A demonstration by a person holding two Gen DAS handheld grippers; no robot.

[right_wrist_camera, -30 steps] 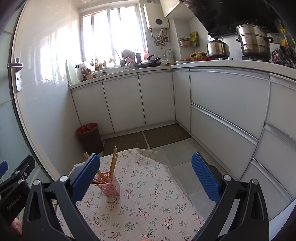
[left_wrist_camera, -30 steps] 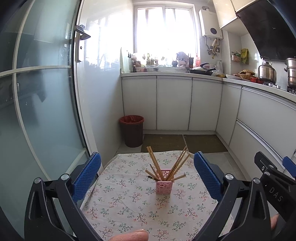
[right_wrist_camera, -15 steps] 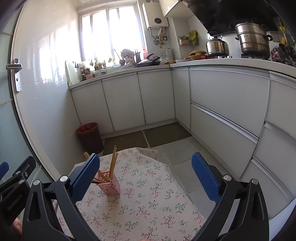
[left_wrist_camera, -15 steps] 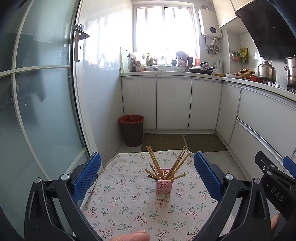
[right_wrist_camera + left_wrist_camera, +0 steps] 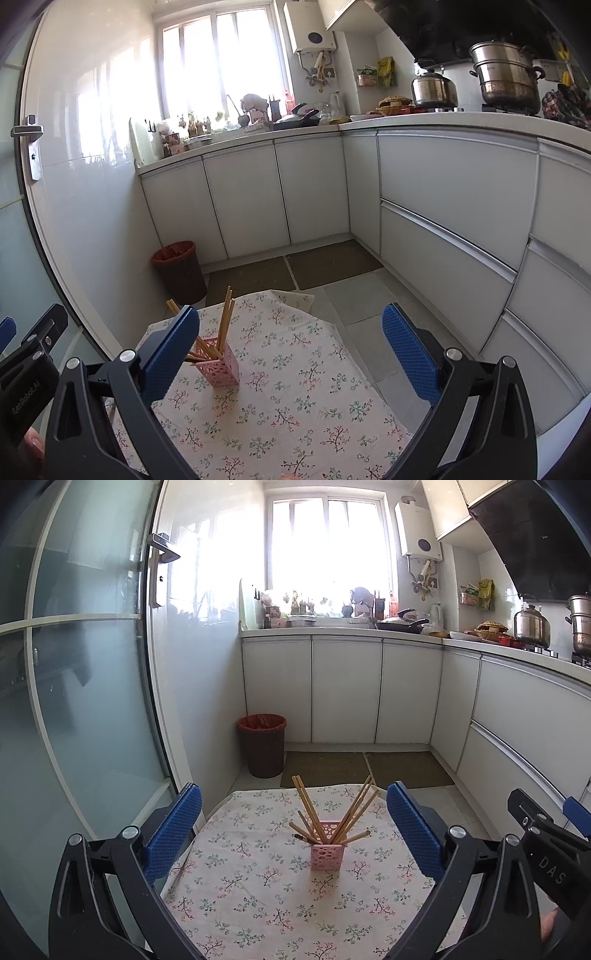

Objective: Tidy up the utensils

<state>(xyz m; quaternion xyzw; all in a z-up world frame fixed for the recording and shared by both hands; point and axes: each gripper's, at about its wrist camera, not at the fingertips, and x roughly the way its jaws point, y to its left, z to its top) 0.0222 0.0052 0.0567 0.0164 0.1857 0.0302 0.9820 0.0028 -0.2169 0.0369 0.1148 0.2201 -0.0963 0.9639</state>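
On the floral tablecloth (image 5: pixel 258 897), a pink perforated holder (image 5: pixel 327 856), standing upright. Inside the holder, wooden chopsticks (image 5: pixel 334 814), splayed outward to both sides, tips up. Nearer than the holder and framing it in the left wrist view, the left gripper (image 5: pixel 293 834), spread wide and grasping nothing, blue pads well apart from the holder. To the right of the holder, the right gripper (image 5: pixel 290 354), likewise released and empty; in the right wrist view, one blue pad (image 5: pixel 170 354) overlapping the holder's left side, contact impossible to tell. Beyond the holder, on the floor by the white cabinets (image 5: pixel 347 690), a red-lined bin (image 5: pixel 262 746). Past the holder's far side, two brown floor mats (image 5: pixel 365 768).
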